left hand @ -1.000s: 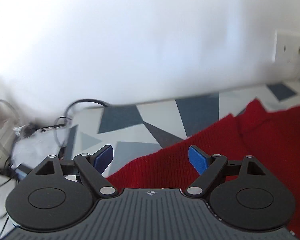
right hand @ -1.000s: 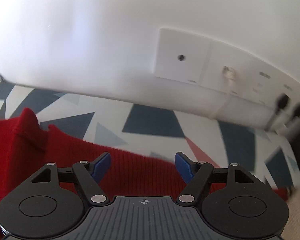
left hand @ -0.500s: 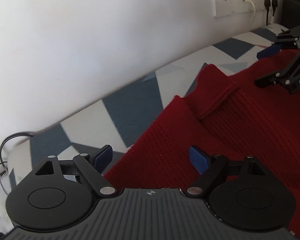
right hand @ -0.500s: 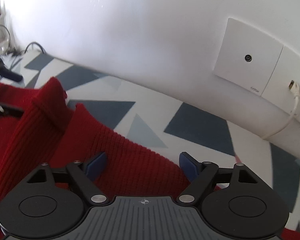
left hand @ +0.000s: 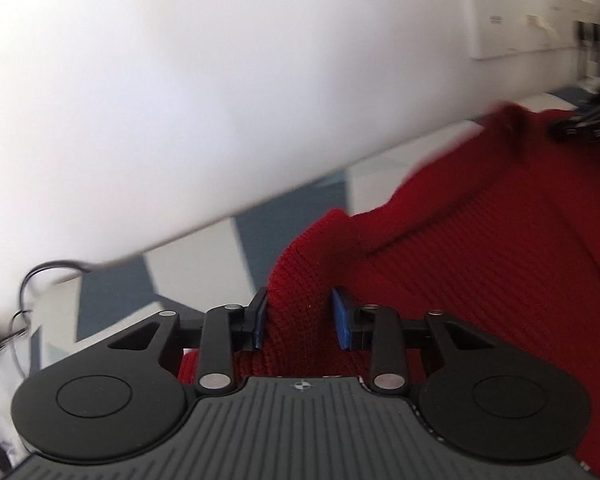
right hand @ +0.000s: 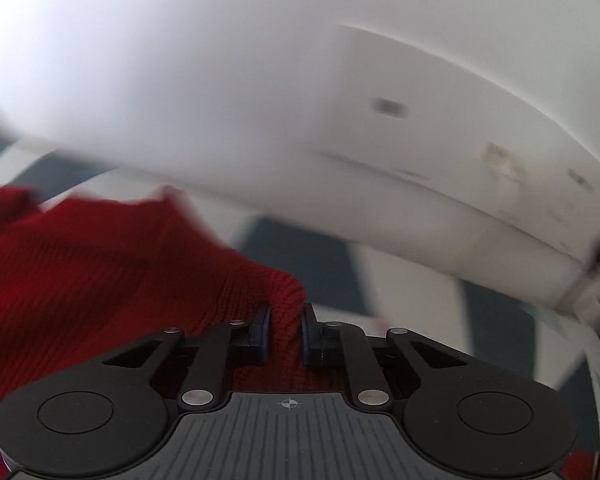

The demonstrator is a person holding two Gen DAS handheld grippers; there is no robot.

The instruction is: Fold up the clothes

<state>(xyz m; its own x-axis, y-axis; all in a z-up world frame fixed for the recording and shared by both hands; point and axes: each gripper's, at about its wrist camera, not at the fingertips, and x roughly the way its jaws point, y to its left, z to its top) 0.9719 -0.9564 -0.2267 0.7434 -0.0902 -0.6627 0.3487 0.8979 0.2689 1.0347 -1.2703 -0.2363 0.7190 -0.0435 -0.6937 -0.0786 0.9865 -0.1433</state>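
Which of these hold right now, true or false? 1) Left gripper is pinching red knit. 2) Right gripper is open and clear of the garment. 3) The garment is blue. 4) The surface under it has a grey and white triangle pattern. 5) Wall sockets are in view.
1) True: the left gripper has just closed on a fold of the red sweater.
2) False: the right gripper has just closed and pinches the sweater's edge.
3) False: it is red knit.
4) True: the patterned surface shows grey and white triangles.
5) True: a socket panel sits on the wall.

Home room: white wall (left hand: 180, 100), socket panel (left hand: 532, 20), geometric-patterned tabletop (left hand: 204, 256), cable (left hand: 40, 276).
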